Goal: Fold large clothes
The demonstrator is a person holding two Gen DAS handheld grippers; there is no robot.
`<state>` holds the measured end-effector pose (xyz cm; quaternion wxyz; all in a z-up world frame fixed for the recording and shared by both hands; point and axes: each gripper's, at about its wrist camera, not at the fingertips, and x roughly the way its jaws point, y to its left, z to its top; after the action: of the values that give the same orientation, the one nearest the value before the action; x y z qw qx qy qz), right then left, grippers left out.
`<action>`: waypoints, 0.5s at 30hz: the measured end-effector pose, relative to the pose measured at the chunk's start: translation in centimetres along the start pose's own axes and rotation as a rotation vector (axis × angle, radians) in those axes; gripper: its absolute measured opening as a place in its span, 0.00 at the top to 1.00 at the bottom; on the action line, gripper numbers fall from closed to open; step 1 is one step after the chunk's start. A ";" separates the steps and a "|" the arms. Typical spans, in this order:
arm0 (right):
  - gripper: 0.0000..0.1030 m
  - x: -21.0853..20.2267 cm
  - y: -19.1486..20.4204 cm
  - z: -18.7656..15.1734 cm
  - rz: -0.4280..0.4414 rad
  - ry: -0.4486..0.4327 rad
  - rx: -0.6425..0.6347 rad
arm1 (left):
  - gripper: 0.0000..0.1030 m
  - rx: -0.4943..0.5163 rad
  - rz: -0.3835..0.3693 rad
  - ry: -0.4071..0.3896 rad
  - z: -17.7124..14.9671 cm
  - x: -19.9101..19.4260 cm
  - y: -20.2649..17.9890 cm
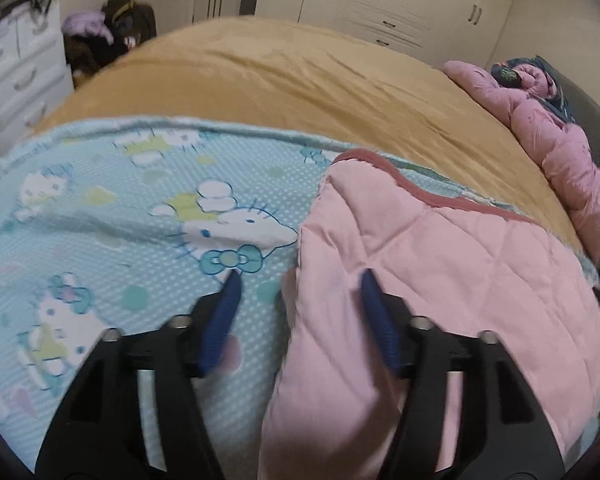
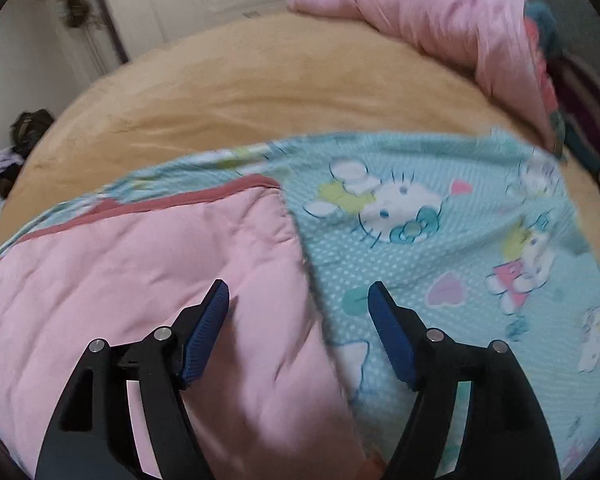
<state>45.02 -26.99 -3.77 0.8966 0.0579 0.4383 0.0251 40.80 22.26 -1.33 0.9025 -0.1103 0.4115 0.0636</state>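
Note:
A quilt lies on the bed, light blue with white cartoon cats [image 1: 112,216] [image 2: 452,248] on one face and plain pink [image 1: 440,280] [image 2: 132,264] on the other. One part is folded over, so the pink side with its dark pink trim lies on top of the blue. My left gripper [image 1: 298,278] stands open just above the folded pink edge; the edge runs between its blue fingers, which do not press it. My right gripper [image 2: 298,288] is open too, straddling the same pink edge from the other side.
A tan bedspread [image 1: 300,80] [image 2: 240,92] covers the bed beyond the quilt. A pink puffy jacket [image 1: 560,140] [image 2: 440,12] lies at its far right. White drawers [image 1: 16,68], a dark heap of clothes [image 1: 108,32] and white wardrobes [image 1: 400,4] stand behind.

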 end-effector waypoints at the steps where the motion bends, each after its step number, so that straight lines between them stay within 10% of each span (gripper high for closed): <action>1: 0.28 -1.2 0.3 -0.4 0.006 -0.021 -0.016 | 0.34 0.012 -0.002 -0.011 -0.2 -0.8 -0.3; 7: 0.12 -8.6 4.8 -5.7 0.182 -0.112 -0.149 | 0.09 0.088 -0.066 -0.066 -3.3 -6.8 -4.2; 15: 0.10 -4.6 7.6 -10.4 0.176 0.110 -0.190 | 0.09 0.192 -0.111 0.077 -9.1 -5.6 -9.9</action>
<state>34.02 -19.01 -5.53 0.8669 0.0097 0.4759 0.1482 32.55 10.30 -1.44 0.8946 -0.0485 0.4432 -0.0304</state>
